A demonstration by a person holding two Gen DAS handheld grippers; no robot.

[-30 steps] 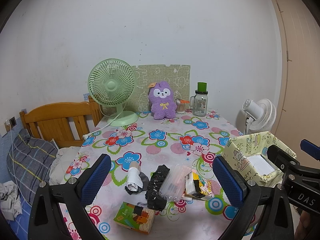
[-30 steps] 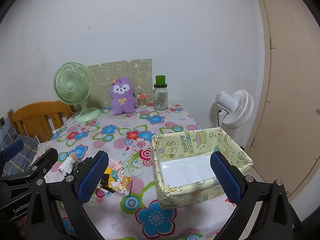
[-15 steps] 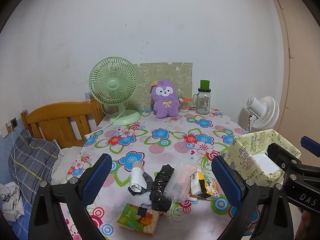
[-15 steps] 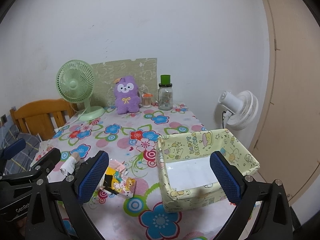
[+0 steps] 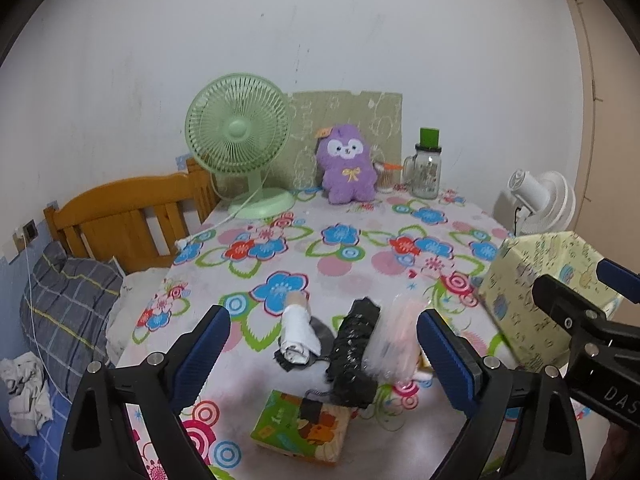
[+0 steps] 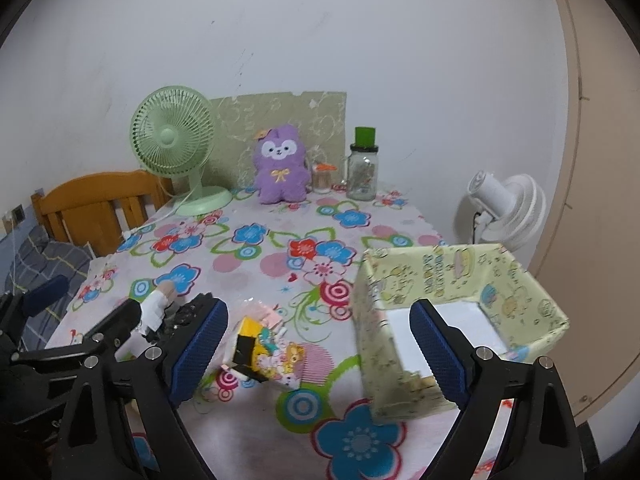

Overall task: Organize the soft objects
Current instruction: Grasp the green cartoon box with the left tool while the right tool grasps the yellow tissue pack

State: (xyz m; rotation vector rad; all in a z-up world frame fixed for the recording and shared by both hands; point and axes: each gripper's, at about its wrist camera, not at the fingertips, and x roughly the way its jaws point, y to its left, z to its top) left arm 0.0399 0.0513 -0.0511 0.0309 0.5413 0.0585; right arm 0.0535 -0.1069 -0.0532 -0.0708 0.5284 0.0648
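Both grippers, left gripper [image 5: 322,346] and right gripper [image 6: 318,344], hover spread wide, holding nothing. One white roll [image 5: 296,334], one black bundle [image 5: 354,354], one clear packet [image 5: 394,340] lie left of one yellow box [image 6: 460,280]; two fans stand behind.

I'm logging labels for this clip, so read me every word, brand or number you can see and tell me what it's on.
"DAS": white letters, cut off by the frame edge, on the right gripper body, seen at the lower right of the left wrist view.
Print on the yellow-green box: too blurred to read.
Print on the green and orange packet: unreadable.
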